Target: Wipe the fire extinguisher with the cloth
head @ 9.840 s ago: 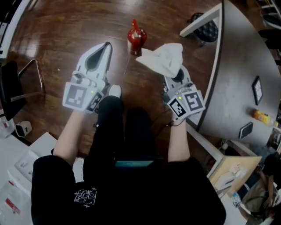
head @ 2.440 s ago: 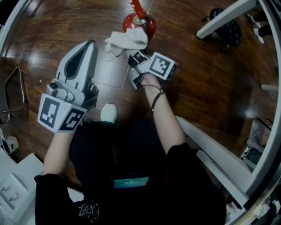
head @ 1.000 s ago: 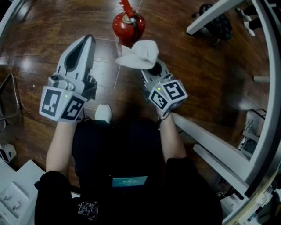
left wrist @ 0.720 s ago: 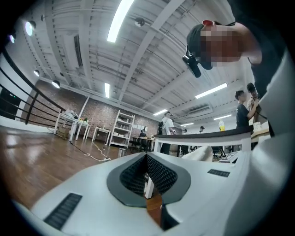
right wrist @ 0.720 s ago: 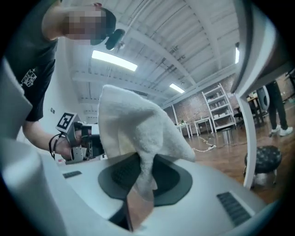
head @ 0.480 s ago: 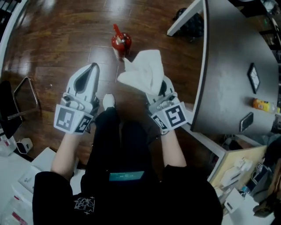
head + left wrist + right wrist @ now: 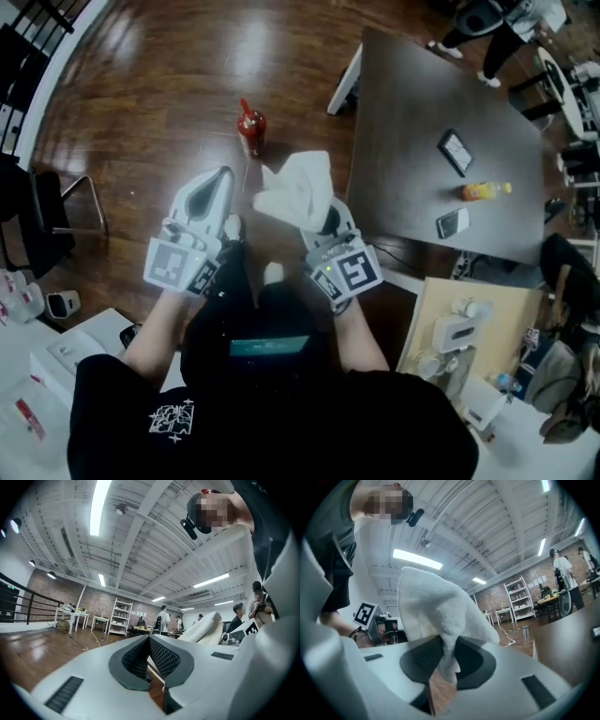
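Observation:
A small red fire extinguisher [image 7: 251,131] stands upright on the wooden floor, well ahead of both grippers. In the head view my right gripper [image 7: 317,214] is shut on a white cloth [image 7: 298,187], which sticks up out of its jaws in a loose bunch. The right gripper view shows the cloth [image 7: 433,613] pinched between the dark pads of the right gripper [image 7: 447,660]. My left gripper [image 7: 223,176] is held level beside it, shut, with nothing between its pads. In the left gripper view the left gripper [image 7: 149,638] has its pads together, and the cloth [image 7: 206,626] shows at the right.
A dark table [image 7: 412,103] stands to the right with two phones [image 7: 457,152] and an orange bottle [image 7: 485,190] on it. A metal-framed chair [image 7: 58,202] is at the left. Several people stand far off in the room [image 7: 164,618].
The right gripper with the cloth has come off the extinguisher and drawn back toward me. The view has risen, so the extinguisher looks smaller and farther. Both grippers stay shut.

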Demonstrator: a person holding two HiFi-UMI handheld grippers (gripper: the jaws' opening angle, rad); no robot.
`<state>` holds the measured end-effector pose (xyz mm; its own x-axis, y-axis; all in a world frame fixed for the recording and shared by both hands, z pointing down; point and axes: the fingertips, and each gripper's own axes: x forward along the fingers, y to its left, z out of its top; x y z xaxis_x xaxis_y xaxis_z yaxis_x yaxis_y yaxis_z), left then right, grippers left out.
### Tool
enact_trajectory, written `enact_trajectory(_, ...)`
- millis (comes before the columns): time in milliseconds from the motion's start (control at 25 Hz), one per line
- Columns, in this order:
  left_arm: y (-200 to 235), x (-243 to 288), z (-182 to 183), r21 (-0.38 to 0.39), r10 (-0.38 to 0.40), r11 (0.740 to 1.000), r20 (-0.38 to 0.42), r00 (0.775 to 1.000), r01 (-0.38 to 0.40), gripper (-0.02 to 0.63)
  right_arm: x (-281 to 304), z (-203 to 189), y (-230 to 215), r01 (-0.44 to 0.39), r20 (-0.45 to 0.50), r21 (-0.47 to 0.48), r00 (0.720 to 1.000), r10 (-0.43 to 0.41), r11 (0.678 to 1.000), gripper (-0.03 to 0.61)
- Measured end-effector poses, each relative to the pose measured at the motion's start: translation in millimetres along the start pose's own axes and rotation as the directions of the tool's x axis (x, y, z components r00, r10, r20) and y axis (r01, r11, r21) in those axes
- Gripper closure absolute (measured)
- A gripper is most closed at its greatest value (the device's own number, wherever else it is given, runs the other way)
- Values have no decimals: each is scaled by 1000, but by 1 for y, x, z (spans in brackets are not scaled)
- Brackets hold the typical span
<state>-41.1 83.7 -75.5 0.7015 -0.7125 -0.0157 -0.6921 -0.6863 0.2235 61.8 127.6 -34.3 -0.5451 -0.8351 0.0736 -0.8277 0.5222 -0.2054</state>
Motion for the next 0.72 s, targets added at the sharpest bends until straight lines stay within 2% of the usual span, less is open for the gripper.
enact_trajectory(160,-16,-29,32,-18,34,999,18,999,-34,611,-23,19,27,18,-9,18,1000,-18,1000,483)
enact_trajectory(360,-24,-52,48,1,58,998,53,997,-58,611,-38,28,41,20,7,-3,1000,-20,1000,482)
enact_trajectory(600,-23,-64,60,4,43,999,66,997,-43,611,-34,46,63,9,27,-28,1000,-9,1000,482)
enact_trajectory(720,-24,-64,65,1,15,1000,68,998,-15,611,-29,51,67,32,33,-45,999,-30,998,482)
